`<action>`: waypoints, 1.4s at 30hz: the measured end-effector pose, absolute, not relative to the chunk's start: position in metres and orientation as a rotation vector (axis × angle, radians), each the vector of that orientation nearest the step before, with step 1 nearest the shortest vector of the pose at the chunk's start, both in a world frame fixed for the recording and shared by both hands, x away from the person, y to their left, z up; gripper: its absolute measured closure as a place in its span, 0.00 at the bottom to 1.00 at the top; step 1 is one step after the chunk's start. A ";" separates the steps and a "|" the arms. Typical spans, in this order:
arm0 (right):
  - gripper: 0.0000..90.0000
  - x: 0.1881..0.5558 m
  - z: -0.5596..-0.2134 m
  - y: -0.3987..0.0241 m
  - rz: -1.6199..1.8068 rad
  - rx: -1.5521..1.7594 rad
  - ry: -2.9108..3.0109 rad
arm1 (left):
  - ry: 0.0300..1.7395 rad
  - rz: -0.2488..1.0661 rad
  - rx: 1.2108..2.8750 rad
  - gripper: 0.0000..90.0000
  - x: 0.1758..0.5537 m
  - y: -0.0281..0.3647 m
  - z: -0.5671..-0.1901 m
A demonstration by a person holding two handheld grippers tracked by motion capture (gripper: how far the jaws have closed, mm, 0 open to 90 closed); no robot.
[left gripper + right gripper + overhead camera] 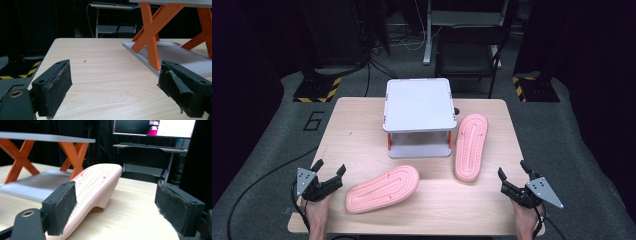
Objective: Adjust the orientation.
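right gripper (513, 176) released, nearest upside-down pink foam slipper (471, 146) | long axis runs away from it | left gripper (330, 172) released on bench (362, 135)

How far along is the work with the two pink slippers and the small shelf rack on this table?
Nothing looks done yet: both slippers lie sole-up on the table, one slipper in front of the shelf rack, the other slipper to its right. The left gripper and right gripper sit near the front corners, jaws open, holding nothing. Still left: gripping each slipper and, probably, placing them on the rack.
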State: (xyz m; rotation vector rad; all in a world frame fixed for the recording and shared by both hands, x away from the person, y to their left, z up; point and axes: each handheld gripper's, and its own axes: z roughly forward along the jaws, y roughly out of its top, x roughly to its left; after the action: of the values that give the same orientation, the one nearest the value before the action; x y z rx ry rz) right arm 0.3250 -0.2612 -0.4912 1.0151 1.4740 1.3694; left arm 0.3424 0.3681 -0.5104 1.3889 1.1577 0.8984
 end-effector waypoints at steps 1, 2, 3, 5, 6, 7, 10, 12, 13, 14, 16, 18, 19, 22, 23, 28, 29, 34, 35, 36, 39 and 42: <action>0.19 0.325 -0.491 -0.259 1.361 0.998 1.486 | 1.164 0.895 1.386 0.13 0.342 0.368 -0.511; 0.19 0.324 -0.491 -0.257 1.353 0.987 1.496 | 1.166 0.895 1.380 0.13 0.342 0.368 -0.511; 0.19 0.324 -0.491 -0.257 1.353 0.987 1.496 | 1.166 0.895 1.380 0.14 0.342 0.368 -0.511; 0.19 0.325 -0.491 -0.255 1.340 0.972 1.510 | 1.170 0.894 1.377 0.14 0.342 0.368 -0.511; 0.19 0.326 -0.493 -0.254 1.331 0.975 1.525 | 1.172 0.898 1.380 0.14 0.341 0.368 -0.511; 0.19 0.326 -0.493 -0.254 1.331 0.975 1.525 | 1.172 0.898 1.380 0.14 0.341 0.368 -0.511; 0.19 0.329 -0.496 -0.254 1.329 1.003 1.540 | 1.178 0.894 1.379 0.14 0.341 0.368 -0.511; 0.19 0.330 -0.496 -0.255 1.337 1.009 1.543 | 1.178 0.887 1.382 0.14 0.341 0.367 -0.510; 0.19 0.330 -0.496 -0.255 1.343 1.011 1.540 | 1.170 0.883 1.386 0.14 0.341 0.366 -0.510; 0.19 0.329 -0.495 -0.256 1.343 1.012 1.537 | 1.167 0.879 1.391 0.14 0.340 0.366 -0.509; 0.19 0.329 -0.493 -0.257 1.363 1.022 1.521 | 1.155 0.869 1.397 0.14 0.339 0.365 -0.507; 0.19 0.328 -0.492 -0.257 1.363 1.027 1.510 | 1.151 0.860 1.370 0.14 0.336 0.364 -0.501; 0.19 0.328 -0.492 -0.257 1.363 1.027 1.510 | 1.151 0.860 1.370 0.14 0.336 0.364 -0.501; 0.19 0.326 -0.491 -0.258 1.365 1.040 1.494 | 1.102 0.857 1.398 0.14 0.331 0.358 -0.488; 0.19 0.326 -0.491 -0.258 1.365 1.040 1.494 | 1.102 0.857 1.398 0.14 0.331 0.358 -0.488; 0.19 0.325 -0.492 -0.264 1.353 1.062 1.478 | 1.022 0.777 1.476 0.16 0.325 0.348 -0.476; 0.19 0.325 -0.492 -0.264 1.353 1.062 1.478 | 1.022 0.777 1.476 0.16 0.325 0.348 -0.476; 0.20 0.327 -0.494 -0.268 1.378 1.093 1.464 | 0.927 0.691 1.568 0.16 0.320 0.337 -0.475; 0.20 0.327 -0.494 -0.268 1.375 1.092 1.461 | 0.914 0.667 1.573 0.16 0.320 0.335 -0.476; 0.20 0.326 -0.493 -0.267 1.375 1.091 1.461 | 0.899 0.655 1.598 0.16 0.319 0.331 -0.476; 0.20 0.325 -0.492 -0.266 1.366 1.079 1.464 | 0.841 0.626 1.658 0.16 0.318 0.319 -0.480; 0.20 0.325 -0.492 -0.265 1.359 1.069 1.472 | 0.790 0.574 1.718 0.16 0.319 0.310 -0.484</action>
State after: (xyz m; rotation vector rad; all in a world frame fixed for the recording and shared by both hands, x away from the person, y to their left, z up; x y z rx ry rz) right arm 0.3245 -0.2651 -0.4918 1.0686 1.4719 1.3589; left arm 0.3190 0.3101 -0.4837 1.7180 0.7903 0.5740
